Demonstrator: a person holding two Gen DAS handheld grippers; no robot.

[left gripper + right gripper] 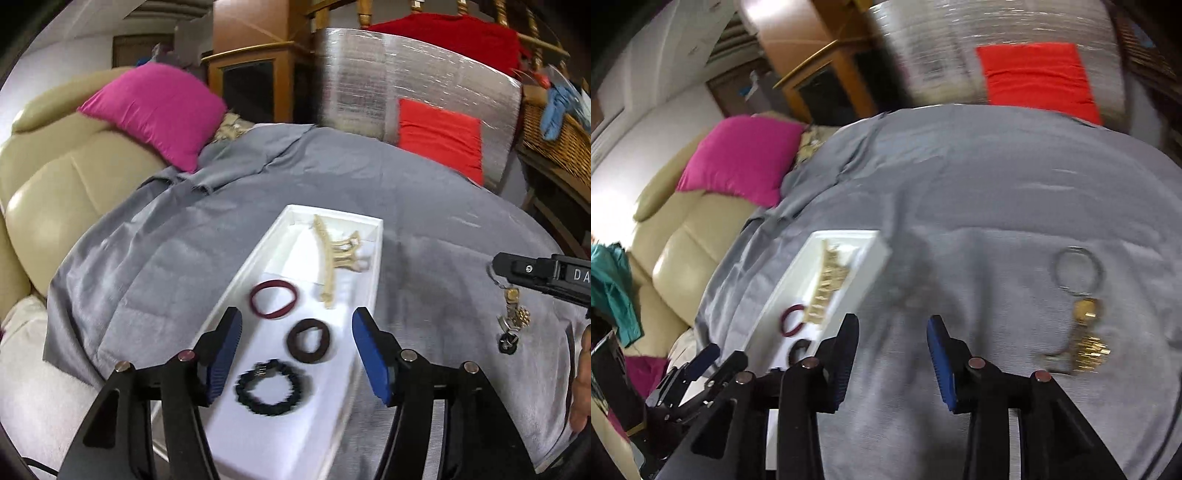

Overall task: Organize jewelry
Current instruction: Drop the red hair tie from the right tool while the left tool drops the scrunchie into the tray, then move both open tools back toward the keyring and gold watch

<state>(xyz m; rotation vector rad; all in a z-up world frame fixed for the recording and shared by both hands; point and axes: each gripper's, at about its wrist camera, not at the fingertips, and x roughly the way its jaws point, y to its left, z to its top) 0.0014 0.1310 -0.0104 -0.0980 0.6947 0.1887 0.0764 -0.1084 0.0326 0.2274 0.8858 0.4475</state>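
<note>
Gaping empty, left jaws [297, 354] over white tray [236, 288]; right jaws [892, 363] likewise, near keychain [1082, 314]

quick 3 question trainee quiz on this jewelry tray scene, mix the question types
1. True or false: the gold keychain lies inside the white tray.
2. Multiple choice: which item sits farthest along the tray from the left tool? A) black beaded bracelet B) cream hair claw clip C) dark brown hair tie
3. Fill in: the maroon hair tie lies on the tray beside the lower end of the ____.

Key:
1. False; it lies on the grey cloth, outside the tray, ahead and to the right of the open right tool.
2. B
3. Cream hair claw clip
</note>
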